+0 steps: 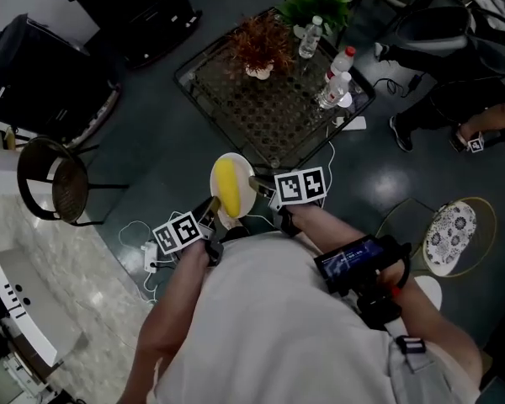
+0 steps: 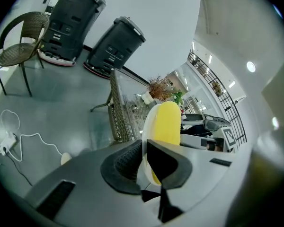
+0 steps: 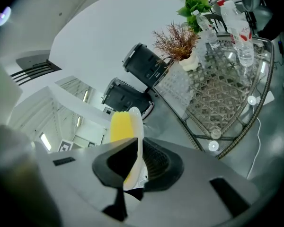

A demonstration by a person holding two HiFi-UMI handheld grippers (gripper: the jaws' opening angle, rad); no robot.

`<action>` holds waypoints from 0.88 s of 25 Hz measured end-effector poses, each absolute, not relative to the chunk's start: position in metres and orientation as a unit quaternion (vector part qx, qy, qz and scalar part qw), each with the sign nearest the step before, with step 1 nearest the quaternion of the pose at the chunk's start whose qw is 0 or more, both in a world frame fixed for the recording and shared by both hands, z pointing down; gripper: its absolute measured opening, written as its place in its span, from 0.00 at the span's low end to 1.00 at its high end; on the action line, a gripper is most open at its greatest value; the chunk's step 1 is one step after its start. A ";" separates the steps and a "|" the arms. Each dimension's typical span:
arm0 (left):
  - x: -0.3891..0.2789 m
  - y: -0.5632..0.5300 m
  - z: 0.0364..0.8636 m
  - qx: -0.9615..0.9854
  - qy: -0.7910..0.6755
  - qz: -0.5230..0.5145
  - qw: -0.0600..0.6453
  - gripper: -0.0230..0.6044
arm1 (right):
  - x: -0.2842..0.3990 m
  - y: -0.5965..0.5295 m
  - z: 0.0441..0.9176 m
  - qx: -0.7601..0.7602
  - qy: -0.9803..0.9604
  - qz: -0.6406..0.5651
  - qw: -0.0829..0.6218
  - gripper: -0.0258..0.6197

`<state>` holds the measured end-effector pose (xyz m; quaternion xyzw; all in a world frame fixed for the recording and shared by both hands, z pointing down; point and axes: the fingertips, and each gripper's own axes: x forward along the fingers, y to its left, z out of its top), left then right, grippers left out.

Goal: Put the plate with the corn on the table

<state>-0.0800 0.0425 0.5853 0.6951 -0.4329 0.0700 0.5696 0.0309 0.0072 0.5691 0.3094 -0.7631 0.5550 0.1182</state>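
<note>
A white plate (image 1: 245, 194) carrying a yellow corn cob (image 1: 226, 185) hangs above the floor, just short of the near edge of the glass-topped wicker table (image 1: 273, 99). My left gripper (image 1: 212, 209) is shut on the plate's near-left rim and my right gripper (image 1: 258, 183) on its right rim. The left gripper view has the plate (image 2: 148, 126) edge-on between the jaws of the left gripper (image 2: 144, 151), with the corn (image 2: 168, 122) on its right face. In the right gripper view, the right gripper (image 3: 138, 152) clamps the plate (image 3: 138, 126), and the corn (image 3: 120, 126) lies to its left.
On the table stand a reddish potted plant (image 1: 259, 45), a green plant (image 1: 321, 2) and plastic bottles (image 1: 337, 78). A wicker chair (image 1: 55, 179) is at the left, cables (image 1: 147, 251) lie on the floor, a patterned stool (image 1: 452, 236) is at the right. Another person's legs (image 1: 454, 99) are beyond the table.
</note>
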 end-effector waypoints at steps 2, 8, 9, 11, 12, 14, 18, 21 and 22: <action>-0.093 0.030 0.584 0.701 -0.424 0.077 0.569 0.09 | 0.019 -0.003 0.570 0.321 -0.759 0.555 0.113 0.10; -0.133 -0.005 0.583 0.715 -0.402 0.096 0.563 0.09 | -0.018 -0.029 0.572 0.348 -0.744 0.563 0.094 0.10; -0.139 -0.010 0.582 0.718 -0.398 0.099 0.563 0.09 | -0.024 -0.033 0.573 0.354 -0.741 0.563 0.091 0.10; -0.151 -0.019 0.581 0.723 -0.390 0.103 0.561 0.09 | -0.034 -0.040 0.574 0.365 -0.735 0.565 0.086 0.10; -0.156 -0.023 0.580 0.725 -0.386 0.105 0.560 0.09 | -0.038 -0.042 0.575 0.369 -0.732 0.567 0.084 0.10; -0.164 -0.031 0.581 0.729 -0.380 0.110 0.559 0.09 | -0.046 -0.046 0.577 0.375 -0.725 0.573 0.077 0.10; -0.172 -0.040 0.584 0.731 -0.371 0.112 0.561 0.09 | -0.054 -0.052 0.580 0.380 -0.716 0.582 0.069 0.10; -0.174 -0.043 0.584 0.729 -0.370 0.109 0.565 0.09 | -0.056 -0.056 0.579 0.381 -0.714 0.583 0.070 0.10; -0.175 -0.043 0.584 0.728 -0.371 0.108 0.566 0.09 | -0.057 -0.057 0.579 0.381 -0.713 0.584 0.071 0.10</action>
